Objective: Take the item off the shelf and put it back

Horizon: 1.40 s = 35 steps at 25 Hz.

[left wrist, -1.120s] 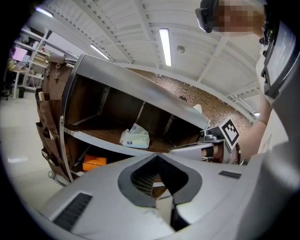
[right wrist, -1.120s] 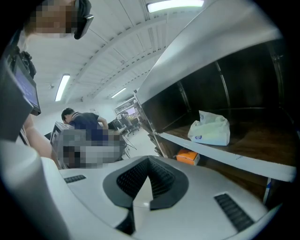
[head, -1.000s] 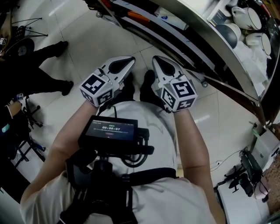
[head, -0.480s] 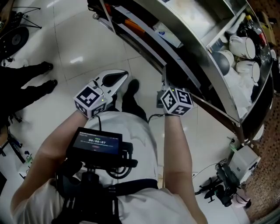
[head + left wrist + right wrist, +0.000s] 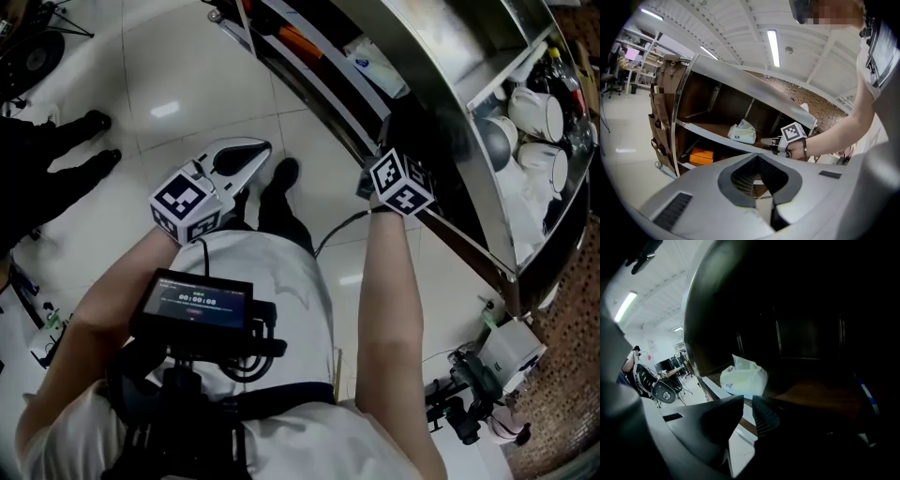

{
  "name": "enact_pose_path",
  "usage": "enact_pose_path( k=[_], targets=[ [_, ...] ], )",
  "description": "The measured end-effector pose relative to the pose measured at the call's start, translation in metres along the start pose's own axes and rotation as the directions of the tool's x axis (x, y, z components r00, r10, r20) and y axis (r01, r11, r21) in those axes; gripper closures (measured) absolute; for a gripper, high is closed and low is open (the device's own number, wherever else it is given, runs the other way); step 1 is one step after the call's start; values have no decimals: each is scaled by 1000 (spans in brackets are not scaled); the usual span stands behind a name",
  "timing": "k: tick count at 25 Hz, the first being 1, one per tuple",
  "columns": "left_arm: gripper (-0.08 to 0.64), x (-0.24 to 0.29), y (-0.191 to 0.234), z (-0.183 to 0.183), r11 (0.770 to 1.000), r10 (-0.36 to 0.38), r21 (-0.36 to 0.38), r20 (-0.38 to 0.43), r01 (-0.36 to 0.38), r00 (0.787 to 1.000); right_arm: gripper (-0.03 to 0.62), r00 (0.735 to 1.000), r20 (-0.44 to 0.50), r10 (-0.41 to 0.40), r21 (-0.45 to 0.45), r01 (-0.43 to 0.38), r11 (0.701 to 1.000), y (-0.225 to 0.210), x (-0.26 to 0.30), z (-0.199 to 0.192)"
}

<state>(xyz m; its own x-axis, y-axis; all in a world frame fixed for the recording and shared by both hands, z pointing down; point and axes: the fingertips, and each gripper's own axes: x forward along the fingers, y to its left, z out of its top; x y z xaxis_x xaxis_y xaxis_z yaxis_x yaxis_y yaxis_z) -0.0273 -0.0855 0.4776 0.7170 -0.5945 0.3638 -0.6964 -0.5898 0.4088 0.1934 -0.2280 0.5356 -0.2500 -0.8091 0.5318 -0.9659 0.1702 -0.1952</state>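
The right gripper is reaching into the shelf, its jaws having just been opening to a narrow gap with nothing between them. The white soft pack is lying near the shelf's front edge, ahead and slightly left of those jaws, its broad side seemingly along that edge. The left gripper is hanging back, jaws closed and empty, well apart from the pack.

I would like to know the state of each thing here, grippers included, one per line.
left gripper, shut, empty.
right gripper, jaws have just been opening, nothing between them.
white bag, lying on the shelf, untouched.
orange box, lying flat one level below.
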Motion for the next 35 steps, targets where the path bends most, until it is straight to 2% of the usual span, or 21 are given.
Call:
enact_pose_path(
  k=[4,8,14,19,20,23,35],
  targets=[
    [552,-3,2,-3,1000,10,-12,7,-10,1000,472,999,-7,-38,-40,38,998,-11,17,5],
    [552,-7,2,-4,1000,9,-21,14,-8,1000,460,995,-14,-98,-88,96,991,-25,28,12],
    [552,-17,3,-5,998,33,-52,35,-31,999,448,998,-23,-56,-110,53,993,-25,53,19],
    [552,-22,6,-10,996,52,-71,37,-50,998,449,997,-70,-46,-145,35,989,-28,68,12],
    [552,-23,6,-11,996,54,-73,36,-51,998,452,996,-77,-51,-154,39,987,-30,69,10],
    [552,-24,8,-11,995,59,-79,40,-56,997,577,995,-68,-74,-171,61,983,-34,69,11],
    [552,-23,5,-11,996,52,-79,40,-49,998,584,999,-28,-30,-122,26,992,-24,55,19]
  ],
)
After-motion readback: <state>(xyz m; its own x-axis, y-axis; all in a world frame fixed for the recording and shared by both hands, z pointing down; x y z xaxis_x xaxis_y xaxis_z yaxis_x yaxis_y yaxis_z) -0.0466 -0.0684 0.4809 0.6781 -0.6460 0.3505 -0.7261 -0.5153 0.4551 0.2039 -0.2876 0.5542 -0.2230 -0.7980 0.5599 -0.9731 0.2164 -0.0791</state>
